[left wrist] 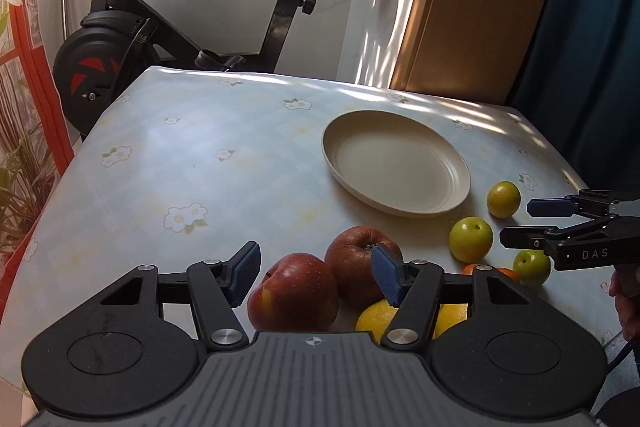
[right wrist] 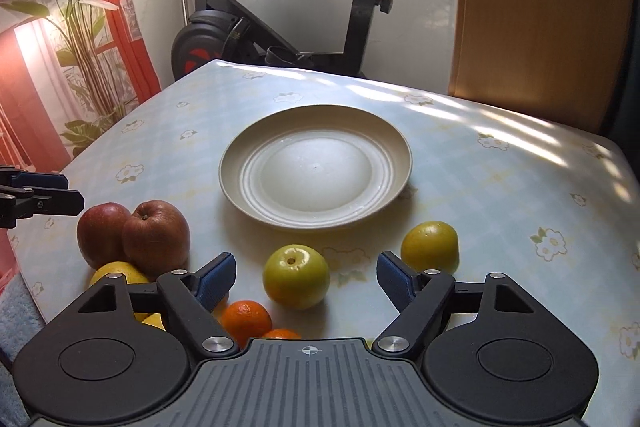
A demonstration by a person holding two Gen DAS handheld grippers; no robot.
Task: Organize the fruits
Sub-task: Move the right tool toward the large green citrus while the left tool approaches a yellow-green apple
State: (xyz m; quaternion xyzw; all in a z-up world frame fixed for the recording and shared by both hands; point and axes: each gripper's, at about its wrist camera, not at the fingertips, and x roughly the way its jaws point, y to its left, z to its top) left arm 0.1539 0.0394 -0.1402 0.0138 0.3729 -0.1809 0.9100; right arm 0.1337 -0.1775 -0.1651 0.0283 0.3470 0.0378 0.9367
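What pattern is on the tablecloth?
The tablecloth is pale blue check with small white flowers; the right wrist view shows it best.

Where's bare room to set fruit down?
The plate holds nothing. Bare cloth lies left of it toward the table edge, and right of it behind the yellow-green fruit. It is crowded near the grippers: red apples, green fruit, oranges.

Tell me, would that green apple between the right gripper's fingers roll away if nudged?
Probably. The green apple is round and sits loose on a smooth, glossy tablecloth, so a sideways nudge could send it rolling. Its shiny skin may slip against the right gripper, whose jaws stand apart from it.
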